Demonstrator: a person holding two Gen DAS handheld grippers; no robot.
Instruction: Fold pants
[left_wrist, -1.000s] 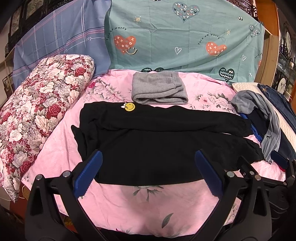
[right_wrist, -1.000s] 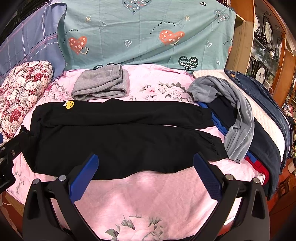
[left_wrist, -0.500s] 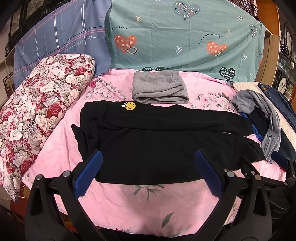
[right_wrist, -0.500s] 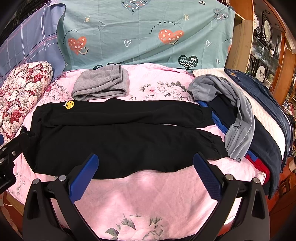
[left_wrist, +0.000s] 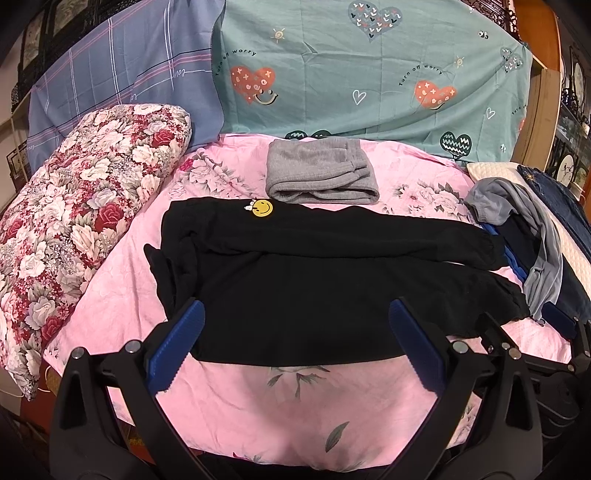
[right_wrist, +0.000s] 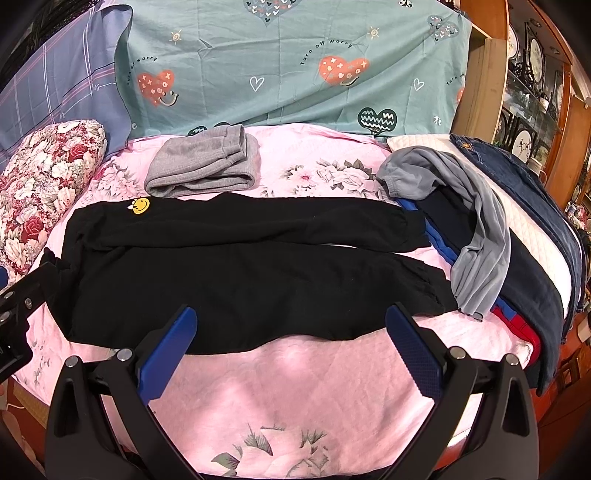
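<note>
**Across the pink bed: black pants spread flat**

Across the middle of the pink floral bedspread (left_wrist: 295, 406) lie the black pants (left_wrist: 314, 280), spread lengthwise with the waist toward the left and both legs running right, one beside the other. The fabric looks soft and matte, gathered at the waistband and at the cuffs. A small yellow smiley patch (left_wrist: 263, 208) sits near the waist on the far leg.

Both tools are empty. The left gripper (left_wrist: 295, 339) hovers over the near edge of the pants with its blue ridged pads wide apart; the right gripper (right_wrist: 291, 343) likewise stands spread and holds nothing.

Just beyond the pants rests a folded grey knit garment (left_wrist: 321, 177). To the right, a heap of clothes (right_wrist: 480, 243) includes smooth grey cloth and dark denim. A rose-patterned pillow (left_wrist: 74, 221) lies left, and a teal heart-print sheet (left_wrist: 369, 74) hangs behind.
</note>
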